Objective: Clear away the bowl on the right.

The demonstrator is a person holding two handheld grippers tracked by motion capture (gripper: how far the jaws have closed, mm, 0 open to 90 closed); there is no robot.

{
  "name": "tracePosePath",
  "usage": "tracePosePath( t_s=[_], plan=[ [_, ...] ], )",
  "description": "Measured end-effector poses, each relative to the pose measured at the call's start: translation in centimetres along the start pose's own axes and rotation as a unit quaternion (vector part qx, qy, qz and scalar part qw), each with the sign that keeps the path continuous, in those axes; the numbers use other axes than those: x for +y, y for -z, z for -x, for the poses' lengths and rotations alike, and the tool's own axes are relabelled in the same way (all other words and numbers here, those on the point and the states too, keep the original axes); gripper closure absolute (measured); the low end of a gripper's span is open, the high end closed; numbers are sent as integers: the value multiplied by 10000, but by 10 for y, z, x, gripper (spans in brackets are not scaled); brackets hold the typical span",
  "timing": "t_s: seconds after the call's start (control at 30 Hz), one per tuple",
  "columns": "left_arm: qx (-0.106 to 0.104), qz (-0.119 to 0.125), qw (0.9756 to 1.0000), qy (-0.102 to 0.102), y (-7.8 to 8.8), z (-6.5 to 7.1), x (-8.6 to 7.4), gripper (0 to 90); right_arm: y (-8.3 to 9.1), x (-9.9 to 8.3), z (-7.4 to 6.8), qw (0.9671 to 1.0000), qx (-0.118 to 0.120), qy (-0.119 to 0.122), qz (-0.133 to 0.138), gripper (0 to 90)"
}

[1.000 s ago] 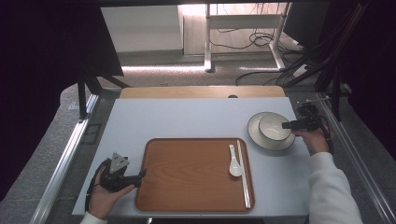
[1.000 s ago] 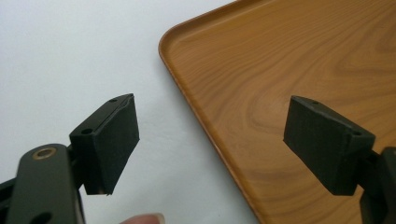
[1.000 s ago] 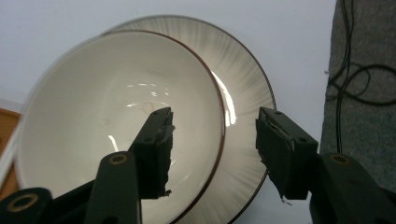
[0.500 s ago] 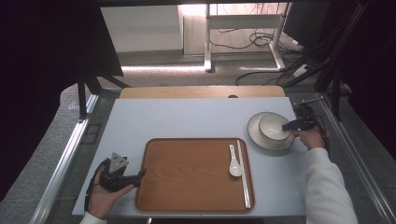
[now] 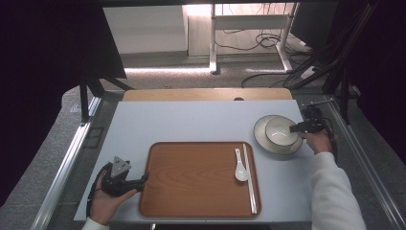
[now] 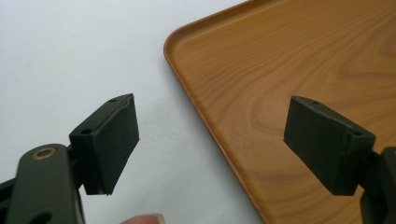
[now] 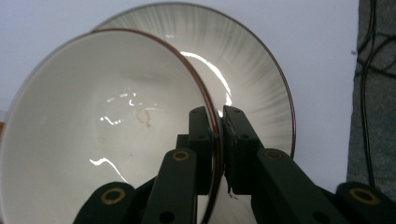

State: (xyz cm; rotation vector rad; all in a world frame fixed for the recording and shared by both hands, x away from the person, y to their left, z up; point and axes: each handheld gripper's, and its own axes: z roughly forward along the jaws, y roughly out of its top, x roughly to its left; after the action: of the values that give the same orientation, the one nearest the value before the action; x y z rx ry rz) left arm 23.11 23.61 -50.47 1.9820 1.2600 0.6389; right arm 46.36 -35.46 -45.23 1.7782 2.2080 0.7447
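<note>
The person's right tool is pinching the rim of the white bowl, one jaw inside the wall and one outside, as the right gripper view makes plain: the brown-edged rim is running straight between the two black jaws, and they have just been closing onto it. The bowl is sitting on a pale plate at the right side of the grey tabletop, just beyond the far right corner of the wooden tray. On that tray a white spoon and a pair of chopsticks are lying along the right edge. The left tool is resting low at the tray's left edge with its jaws standing wide apart and nothing between them; the left gripper view is showing one pad over the tabletop and the other over the tray's wood. To my eye the grasp of the bowl is the step in hand, and the next move is probably lifting it off the plate and carrying it toward the tray. That is calling for a firm, steady pinch, since a thin glazed rim is liable to slip or swing, and a straight lift so the plate is not dragged along.
</note>
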Motion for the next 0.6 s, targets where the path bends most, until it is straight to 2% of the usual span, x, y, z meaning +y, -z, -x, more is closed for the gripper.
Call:
tracePosePath(
  t_s=[0.07,0.17,0.4,0.5,0.6],
  plan=[
    [-5,-9,10000,0,0,0,0,176,4,-1,-4,9999,-24,118,71,825],
    [-6,-15,10000,-3,-1,0,0,176,9,-2,-8,9995,199,105,206,826],
    [-12,-16,10000,2,0,1,0,176,27,-5,-23,9969,543,376,428,825],
    [-9,-14,10000,-9,0,1,0,176,29,-11,-26,9949,801,412,455,825],
    [-15,-4,10000,4,0,1,0,176,34,-17,-32,9936,867,512,508,824]
  ],
)
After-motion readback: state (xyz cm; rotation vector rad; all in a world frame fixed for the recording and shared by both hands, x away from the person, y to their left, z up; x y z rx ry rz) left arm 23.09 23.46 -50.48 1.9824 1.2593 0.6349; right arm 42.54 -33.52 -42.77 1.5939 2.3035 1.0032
